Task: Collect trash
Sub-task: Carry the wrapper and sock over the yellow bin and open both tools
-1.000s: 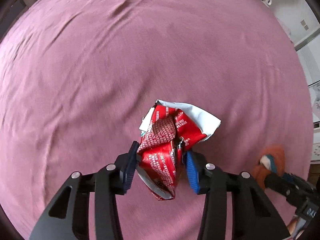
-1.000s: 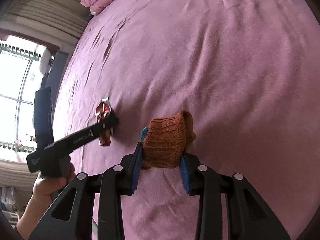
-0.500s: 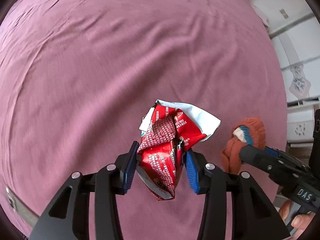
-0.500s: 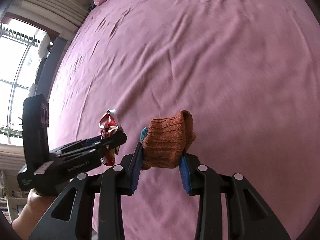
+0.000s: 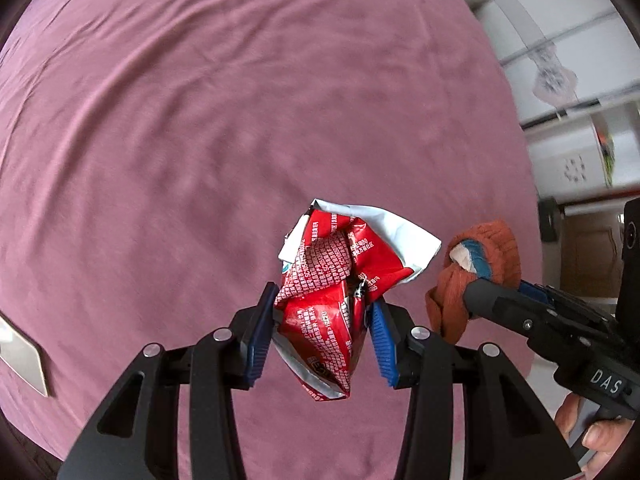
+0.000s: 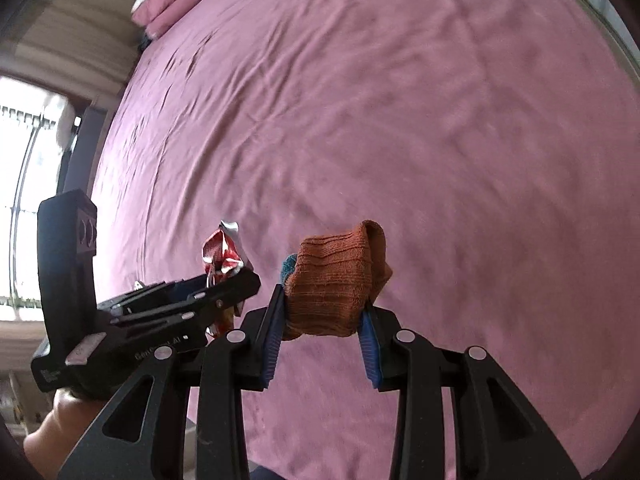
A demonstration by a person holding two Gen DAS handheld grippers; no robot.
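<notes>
The left tongs (image 5: 320, 322) are gripping a crumpled red and white snack wrapper (image 5: 340, 280), their blue pads (image 5: 258, 334) pressing on it from both sides. The wrapper is hanging in the air above the bed (image 5: 200, 140), clear of the mauve bedspread, with its torn white inner side showing at the top. The right tongs (image 6: 322, 320) are clamping a rolled orange sock (image 6: 336, 280) with a teal and white band at one end; it too is being held off the bed, not resting on it. In the left wrist view the right tongs are sitting just beside the left ones, near the bed's right edge, with the sock close to the wrapper but apart from it, and a person's hand (image 5: 592, 432) is wrapping around the handle at the lower right. In the right wrist view the left tongs are showing at the left with the wrapper (image 6: 222, 252) sticking up past their tips. A pink pillow (image 6: 172, 8) is lying at the far end of the bed, by the headboard
</notes>
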